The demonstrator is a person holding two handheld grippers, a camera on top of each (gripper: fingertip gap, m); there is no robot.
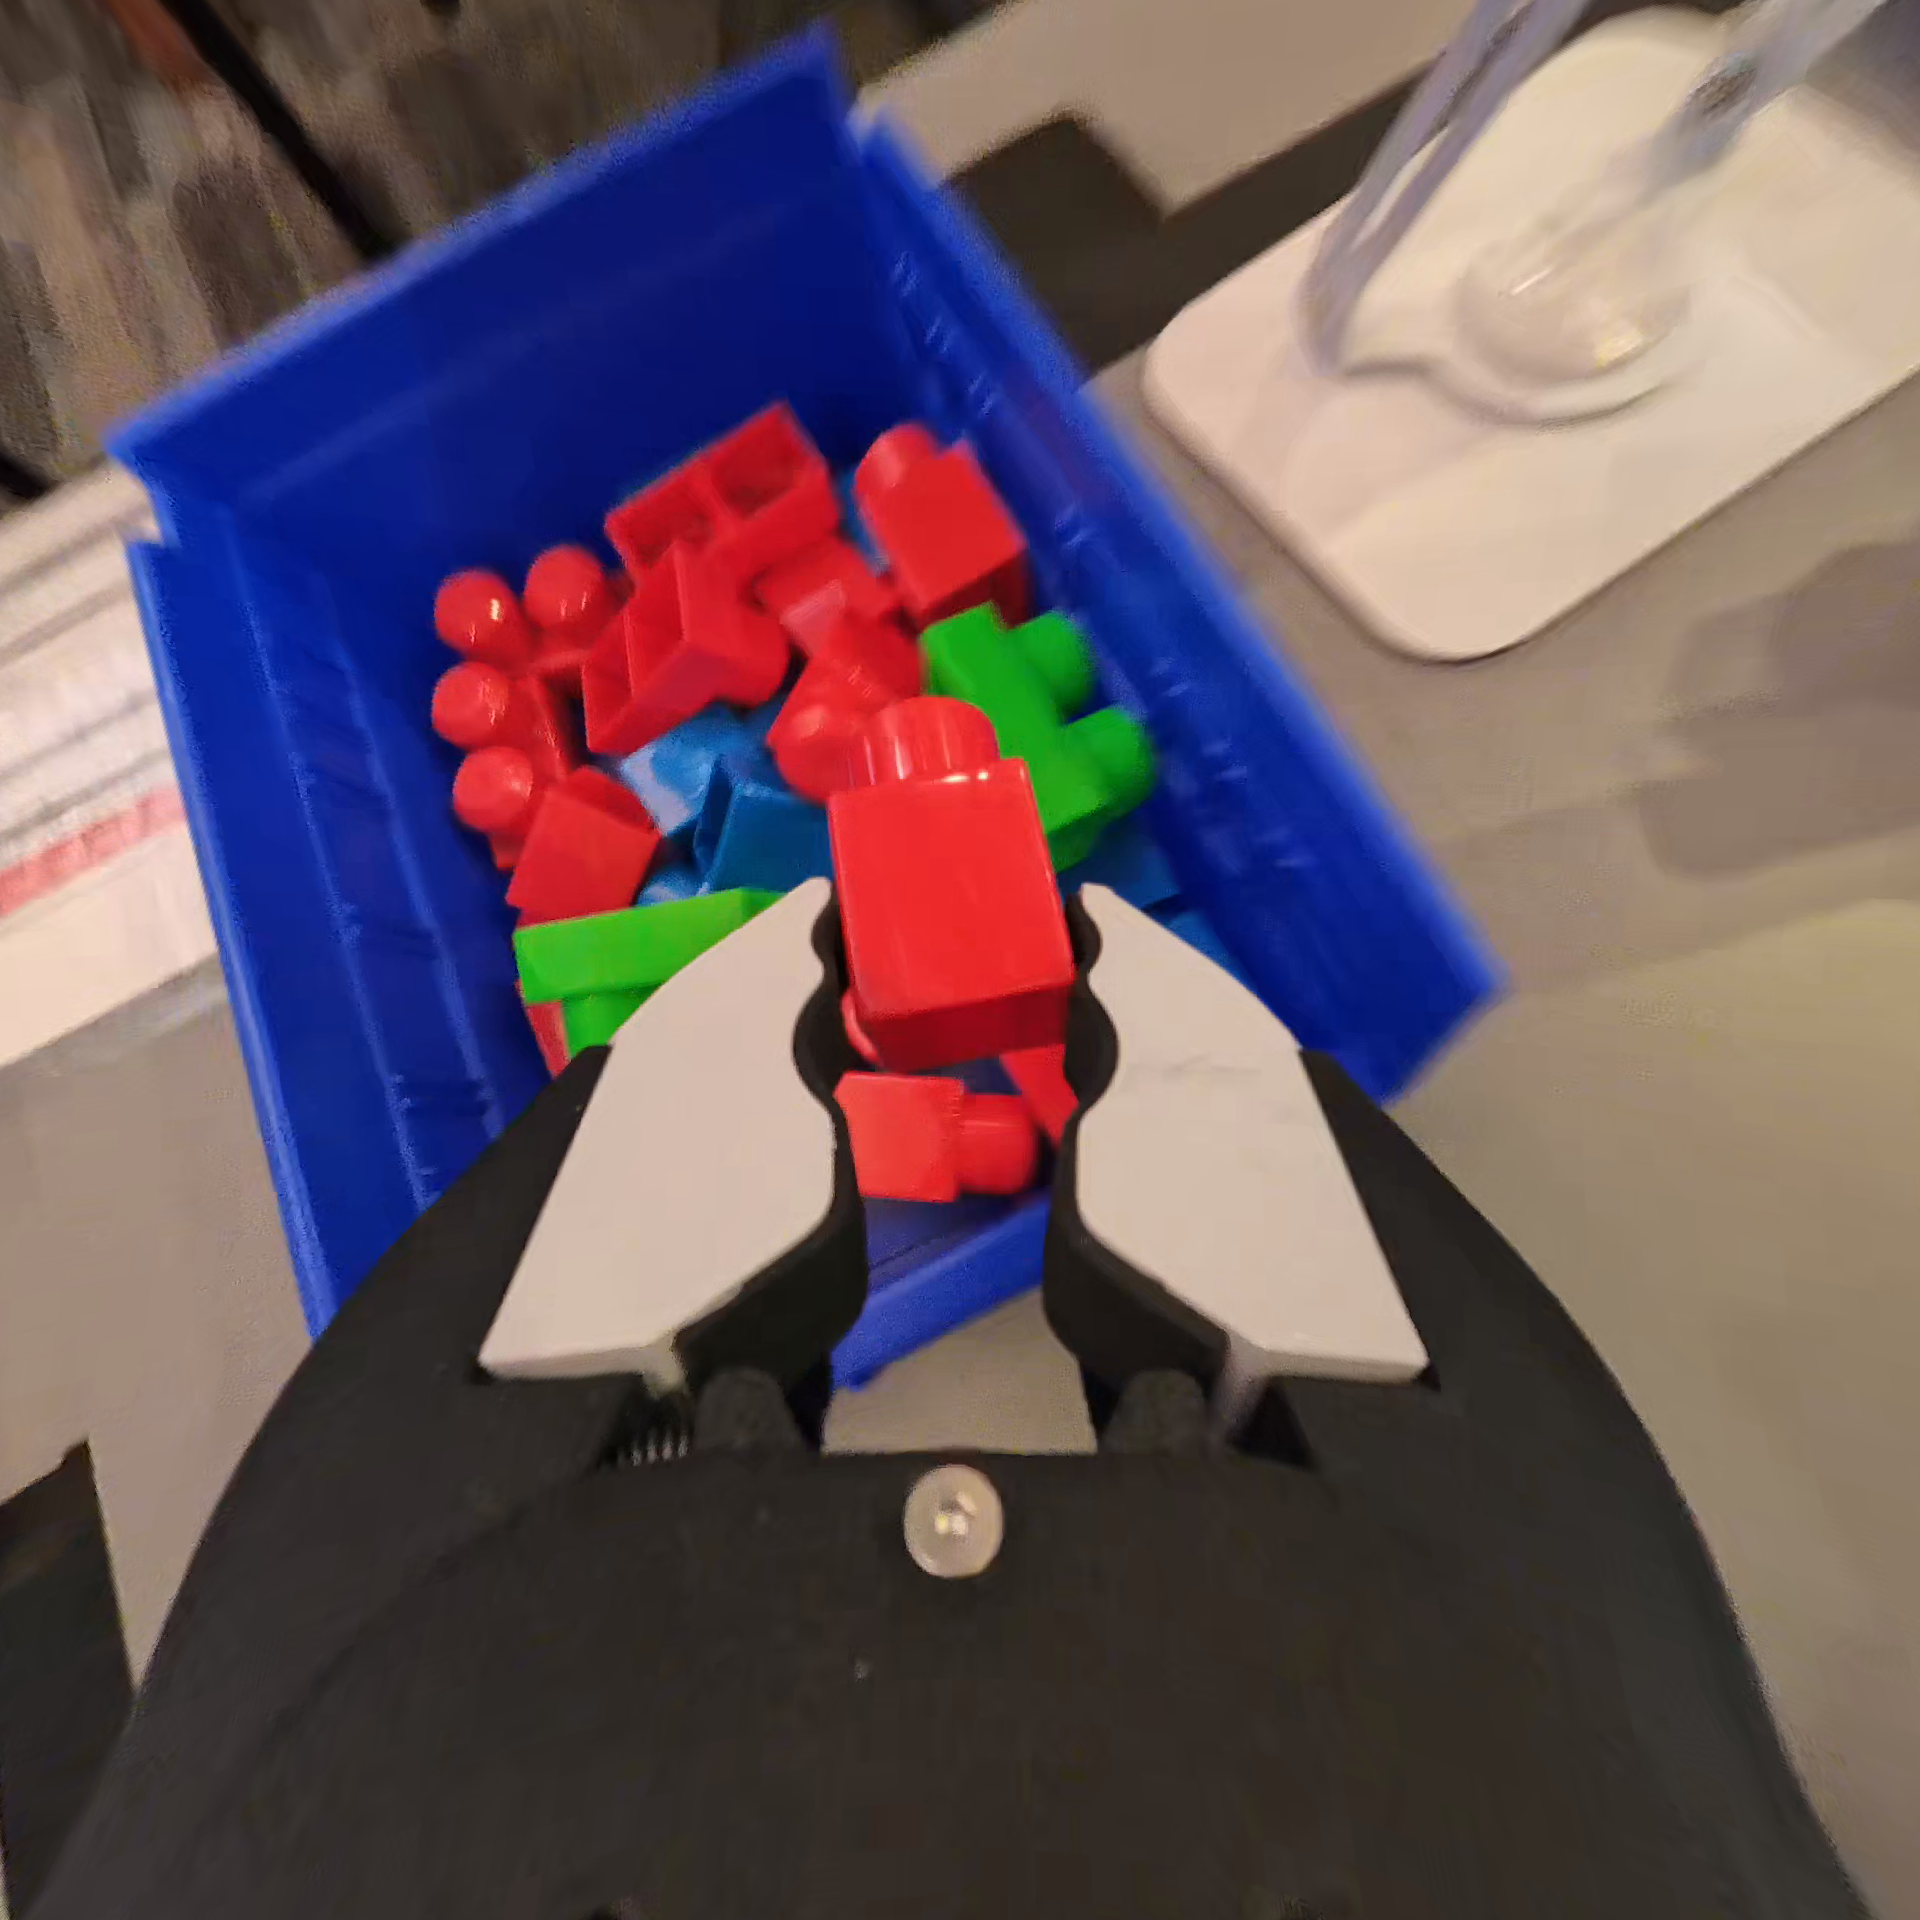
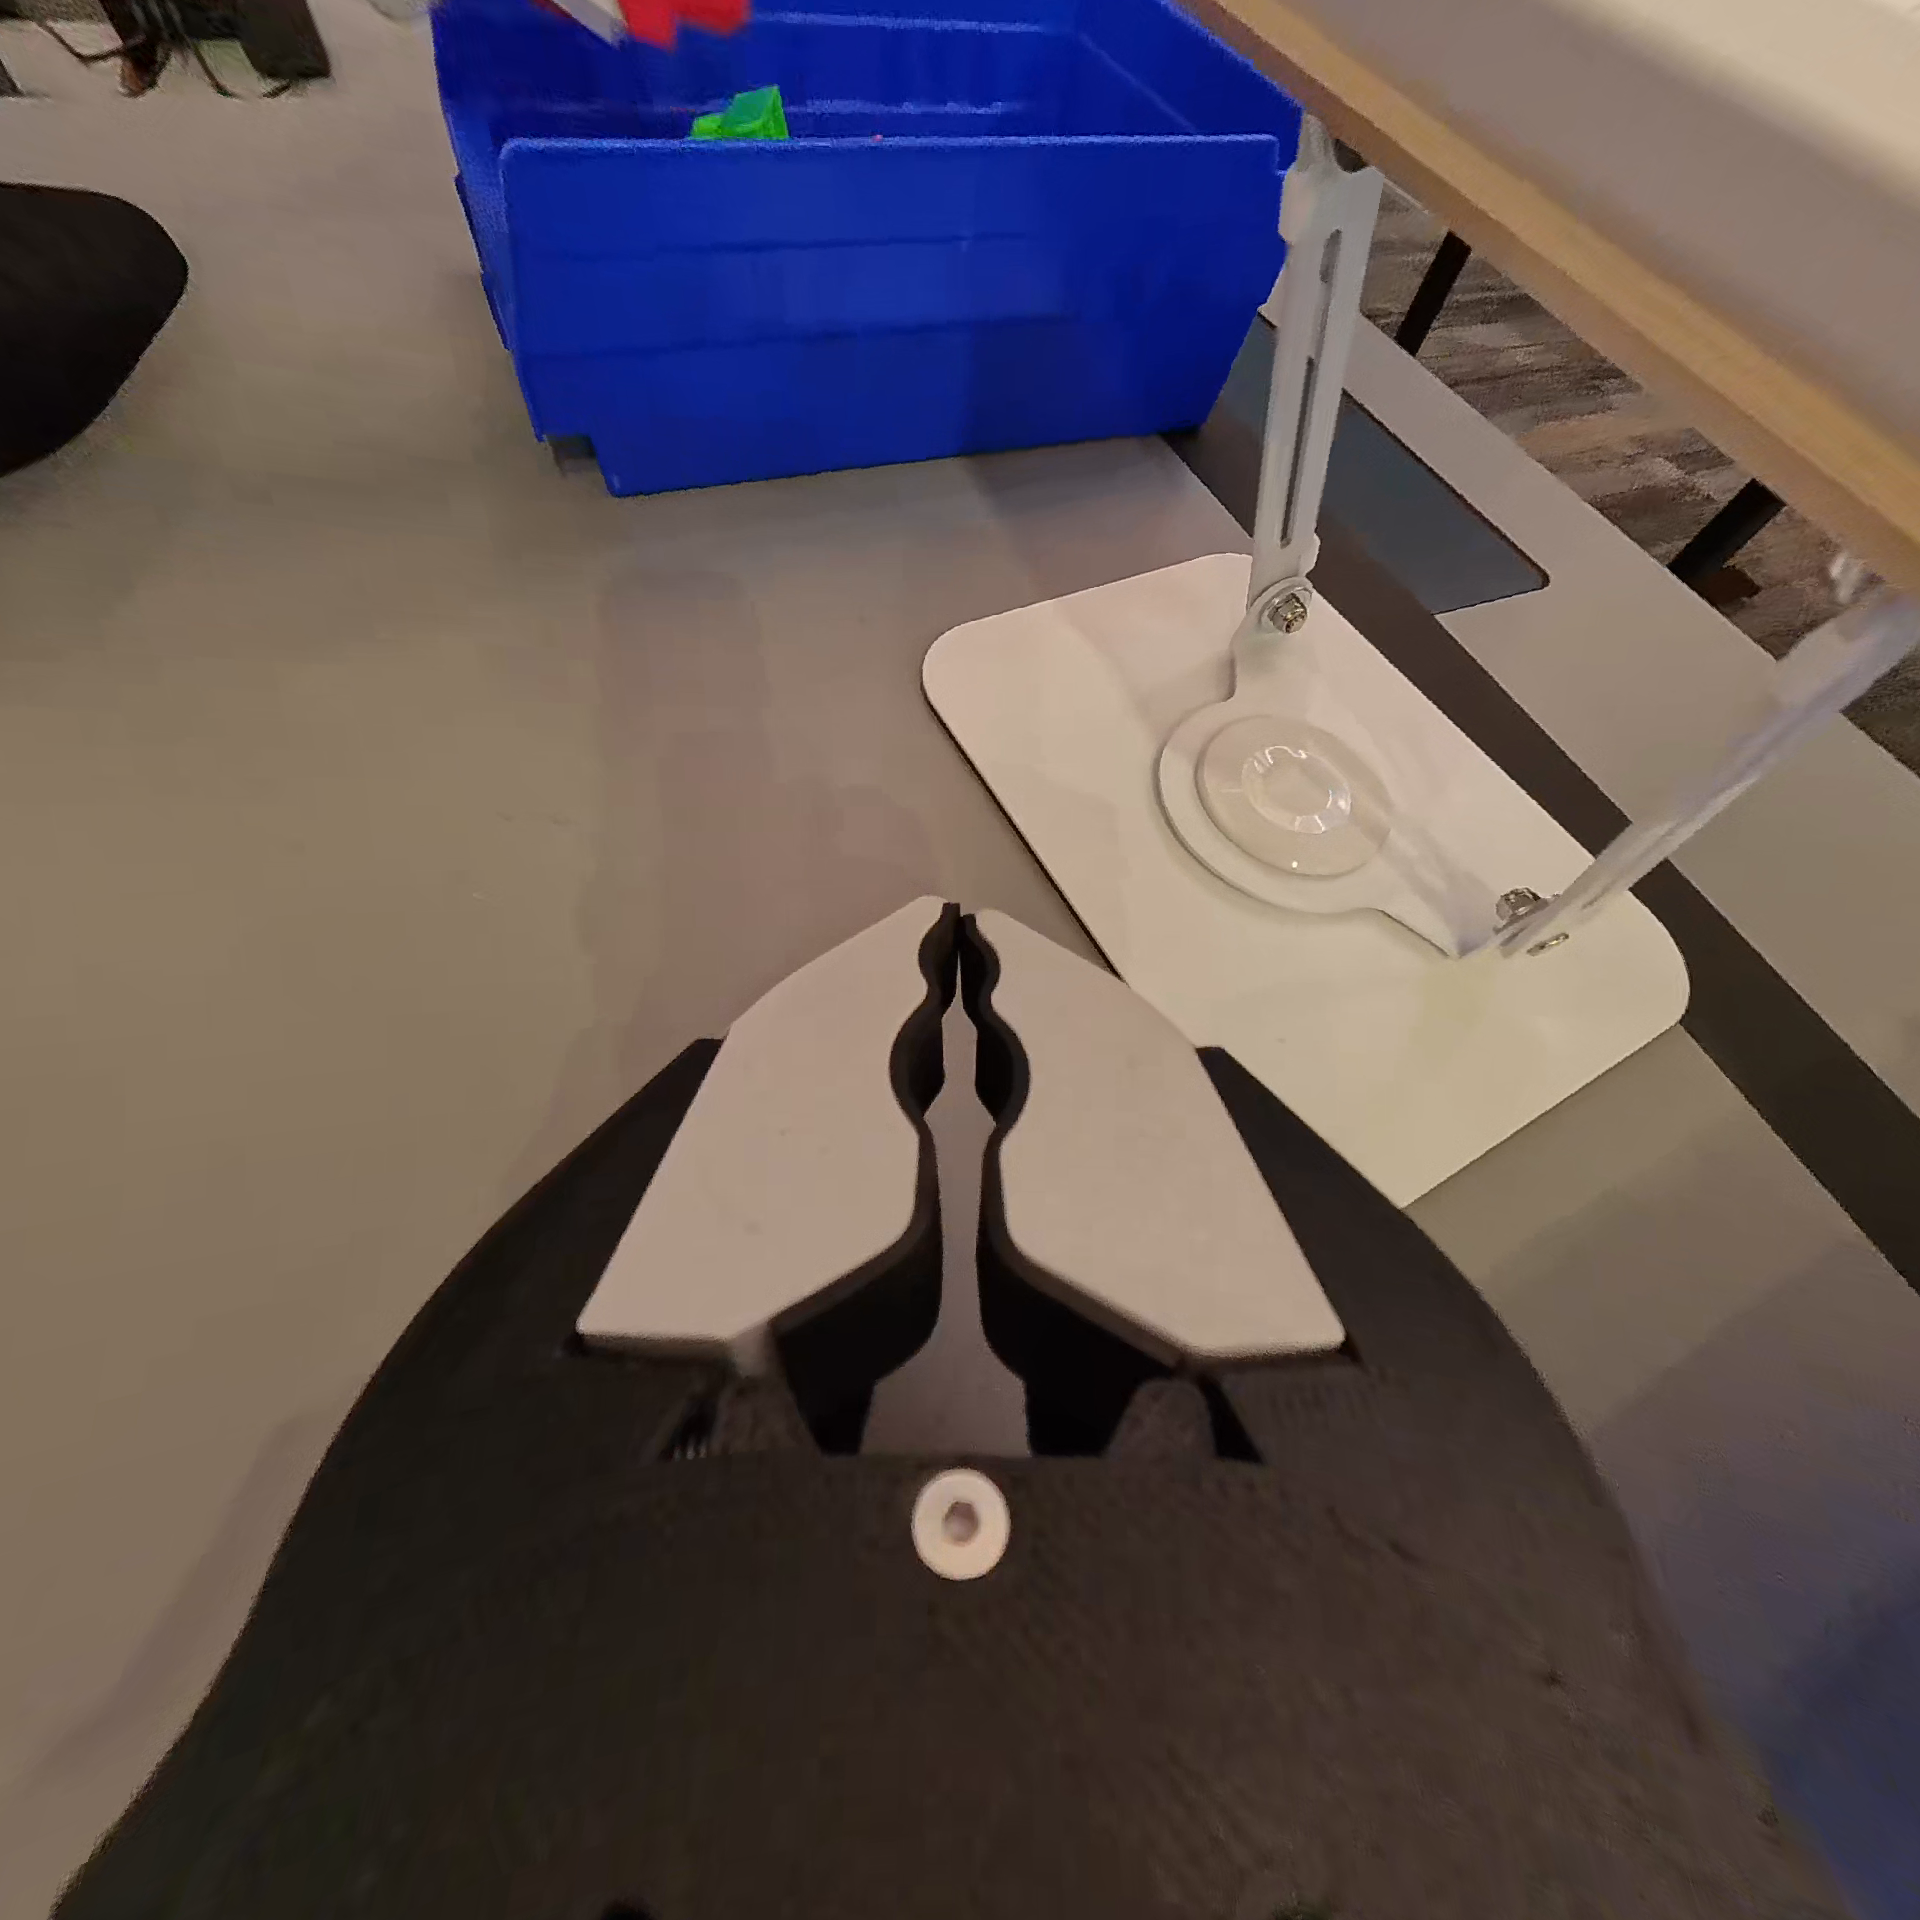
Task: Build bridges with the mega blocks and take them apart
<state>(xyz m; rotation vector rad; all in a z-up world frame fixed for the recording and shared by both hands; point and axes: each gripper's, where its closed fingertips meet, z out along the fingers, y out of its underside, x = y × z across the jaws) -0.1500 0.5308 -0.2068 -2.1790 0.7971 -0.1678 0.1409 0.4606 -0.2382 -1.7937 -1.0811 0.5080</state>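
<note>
1. The left hand-held gripper (image 1: 954, 925) clamps a red mega block (image 1: 951, 894) above the blue bin (image 1: 582, 343) of blocks.
2. The right hand-held gripper (image 2: 958, 920) is closed with nothing in it, over the grey counter (image 2: 416, 779).

A single-stud block (image 1: 951, 894) is showing glossy red, its stud ribbed. The bin (image 1: 582, 343) is showing saturated blue, faintly ridged on its walls. Inside it, the heaped blocks are showing mostly red (image 1: 675, 644), with two bright green ones (image 1: 1023, 686) and a few mid-blue ones (image 1: 758, 831). Both grippers (image 1: 954, 914) (image 2: 958, 920) are showing matte black bodies with pale grey plates on the jaws. The table (image 2: 364, 727) is showing plain grey. The stand base (image 2: 1299, 935) is showing white.
</note>
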